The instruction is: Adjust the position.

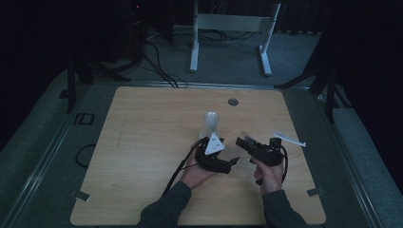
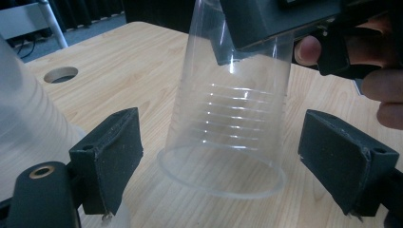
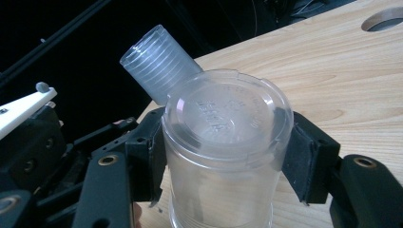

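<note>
The right gripper's (image 1: 244,142) fingers (image 3: 309,152) are clamped on a clear plastic cup (image 3: 227,152), one pad pressed to each side just below its base — the cup is held upside down, its closed bottom toward the right gripper view's camera. In the left gripper view the same cup (image 2: 233,118) hangs tilted between the left gripper's (image 1: 231,165) fingers (image 2: 111,154), which stand wide apart with neither pad touching it. Its open rim sits low over the wooden surface (image 1: 152,142); whether the rim rests on the wood cannot be told.

A stack of clear cups (image 1: 210,124) stands upside down on the surface just beyond the left gripper — ribbed along its upper part in the right gripper view (image 3: 159,64). In the high view both hands come in from the bottom edge, the left hand (image 1: 195,172) under its gripper and the right hand (image 1: 267,176) beneath the other. A white flat piece (image 1: 289,139) lies on the surface beside the right gripper, and a round hole (image 1: 232,101) shows farther back.
</note>
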A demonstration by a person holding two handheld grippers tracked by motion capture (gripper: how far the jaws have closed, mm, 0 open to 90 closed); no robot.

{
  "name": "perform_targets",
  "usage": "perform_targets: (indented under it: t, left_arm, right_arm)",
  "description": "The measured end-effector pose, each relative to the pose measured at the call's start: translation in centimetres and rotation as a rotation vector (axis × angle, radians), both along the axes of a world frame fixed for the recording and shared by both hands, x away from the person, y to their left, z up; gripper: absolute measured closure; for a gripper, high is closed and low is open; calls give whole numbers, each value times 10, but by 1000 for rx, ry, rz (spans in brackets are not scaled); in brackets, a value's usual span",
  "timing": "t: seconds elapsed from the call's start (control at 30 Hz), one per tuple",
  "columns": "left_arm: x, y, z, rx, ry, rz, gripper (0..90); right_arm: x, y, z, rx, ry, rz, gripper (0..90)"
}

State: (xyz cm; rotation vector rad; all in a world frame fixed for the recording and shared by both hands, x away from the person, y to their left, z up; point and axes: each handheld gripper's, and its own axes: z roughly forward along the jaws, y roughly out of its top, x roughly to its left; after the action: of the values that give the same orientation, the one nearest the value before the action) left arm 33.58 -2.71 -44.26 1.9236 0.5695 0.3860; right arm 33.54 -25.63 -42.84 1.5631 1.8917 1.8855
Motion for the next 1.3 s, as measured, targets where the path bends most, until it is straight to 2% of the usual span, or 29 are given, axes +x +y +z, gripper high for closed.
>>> perform_targets:
  t: [0.13, 0.47, 0.93, 1.3]
  left_arm:
    - [2, -3, -2, -10, 7, -2, 146]
    - [2, -11, -6, -21, -4, -2, 147]
    - [2, -11, -5, -33, -15, -3, 153]
    - [1, -14, -7, -41, -13, -2, 172]
  right_arm:
    - [0, -1, -1, 24, 9, 2, 392]
    - [1, -4, -4, 65, 19, 10, 393]
    - [1, -7, -6, 95, 29, 7, 393]
    - [2, -11, -9, 147, 48, 14, 397]
